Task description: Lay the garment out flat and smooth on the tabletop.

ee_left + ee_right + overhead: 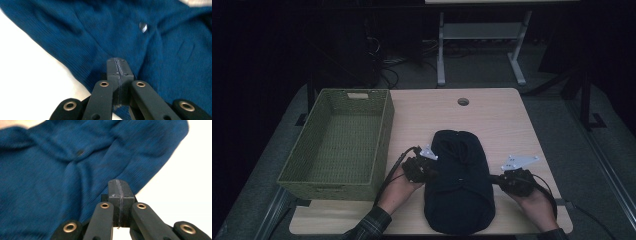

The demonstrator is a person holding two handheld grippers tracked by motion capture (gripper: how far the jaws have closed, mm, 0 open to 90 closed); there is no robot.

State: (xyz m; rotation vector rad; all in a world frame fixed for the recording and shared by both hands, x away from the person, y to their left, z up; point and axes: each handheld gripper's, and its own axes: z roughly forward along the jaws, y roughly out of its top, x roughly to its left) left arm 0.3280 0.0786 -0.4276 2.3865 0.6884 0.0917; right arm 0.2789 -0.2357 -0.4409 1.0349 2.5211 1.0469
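**Blue knit between two closed grippers**

Dim room, dark floor, and a pale wooden table with a round hole near its far edge. A green woven basket sits on the table's left side, with nothing visible in it. A white desk frame stands on the floor beyond the table.

A dark blue knit garment lies bunched in a rounded heap on the near middle of the table, just right of the basket. In the left gripper view a small button shows on the ribbed cloth.

The left gripper meets the garment's left edge, held by the left hand, which wears a plaid sleeve. Its jaws are pressed together, tips at the cloth's edge; whether cloth is pinched between them cannot be told.

The right gripper touches the garment's right edge, held by the right hand. Its jaws are likewise closed flat together, tips against the cloth's border beside bare table, and a grip on the fabric cannot be told.
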